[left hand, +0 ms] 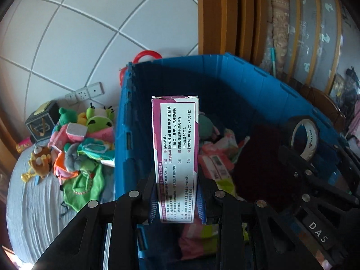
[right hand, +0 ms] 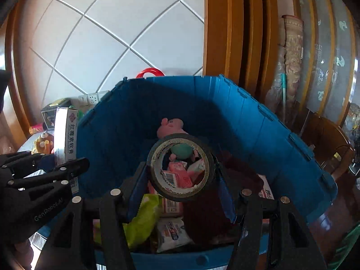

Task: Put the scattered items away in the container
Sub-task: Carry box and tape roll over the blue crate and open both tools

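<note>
My left gripper (left hand: 177, 204) is shut on a tall white and purple medicine box (left hand: 175, 148), held upright over the left wall of the blue crate (left hand: 225, 85). The box also shows in the right wrist view (right hand: 66, 137), with the left gripper (right hand: 47, 177) at the crate's left side. My right gripper (right hand: 181, 193) is shut on a black tape roll (right hand: 181, 167) and holds it above the crate's inside (right hand: 236, 117). The roll also shows in the left wrist view (left hand: 303, 135). The crate holds a pink pig plush (right hand: 171, 127), packets and a dark cloth.
A heap of plush toys and cloths (left hand: 76, 144) lies on the grey bed cover (left hand: 33, 202) left of the crate, with a dark cube box (left hand: 41, 123) behind it. A wooden frame (left hand: 225, 15) and a rolled rug (right hand: 290, 63) stand behind.
</note>
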`<state>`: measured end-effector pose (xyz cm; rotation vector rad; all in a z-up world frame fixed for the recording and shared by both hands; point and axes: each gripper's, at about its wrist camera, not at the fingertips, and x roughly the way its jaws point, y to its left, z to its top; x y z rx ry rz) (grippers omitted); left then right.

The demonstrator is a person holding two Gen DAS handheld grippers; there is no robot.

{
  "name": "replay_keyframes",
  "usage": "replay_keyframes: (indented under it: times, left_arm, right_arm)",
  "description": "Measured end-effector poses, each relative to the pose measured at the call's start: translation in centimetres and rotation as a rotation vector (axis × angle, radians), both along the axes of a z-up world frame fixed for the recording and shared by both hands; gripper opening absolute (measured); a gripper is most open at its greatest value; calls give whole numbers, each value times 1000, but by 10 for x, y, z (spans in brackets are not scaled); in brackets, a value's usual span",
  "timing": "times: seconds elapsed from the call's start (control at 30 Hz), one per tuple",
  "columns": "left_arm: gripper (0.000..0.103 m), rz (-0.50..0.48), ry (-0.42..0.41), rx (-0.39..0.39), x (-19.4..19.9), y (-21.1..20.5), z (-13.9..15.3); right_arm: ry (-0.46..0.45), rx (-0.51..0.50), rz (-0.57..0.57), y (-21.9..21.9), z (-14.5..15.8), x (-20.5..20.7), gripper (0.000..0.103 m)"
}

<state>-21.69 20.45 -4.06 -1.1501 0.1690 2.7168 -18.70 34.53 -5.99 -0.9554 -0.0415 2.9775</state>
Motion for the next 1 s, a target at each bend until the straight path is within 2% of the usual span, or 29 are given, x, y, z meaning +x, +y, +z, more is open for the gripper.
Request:
replay_keyframes:
  times: [0.13, 0.37, 0.47, 0.5, 0.53, 0.6, 0.77, 0.9, 1.0]
  left_arm:
    - [28, -8, -23, -32, 2, 19, -11]
    - [29, -7, -28, -31, 4, 33, -16]
    - [43, -17, -12, -28, 8, 36, -14]
    - [59, -13, 3, -32, 10, 37, -12]
    - [70, -9, 19, -36, 12, 38, -10]
    - [72, 0, 50, -44, 16, 39, -6]
    - [76, 11, 82, -24, 21, 33, 4]
    - [80, 29, 122, -11, 29, 23, 14]
    - [82, 42, 148, 3, 36, 13, 22]
  right_arm:
    - [-34, -8, -14, 13, -17, -1, 58]
    - [-38, 4, -25, 25, -19, 0, 58]
    - [-30, 1, -35, 29, -16, 2, 58]
    - [-26, 1, -40, 30, -14, 3, 63]
    - [-20, 4, -46, 32, -13, 3, 73]
    - [-7, 6, -58, 35, -10, 5, 80]
    - [25, 2, -76, 40, 0, 11, 82]
    - [51, -2, -87, 41, 8, 16, 97]
    - [72, -4, -90, 41, 15, 20, 101]
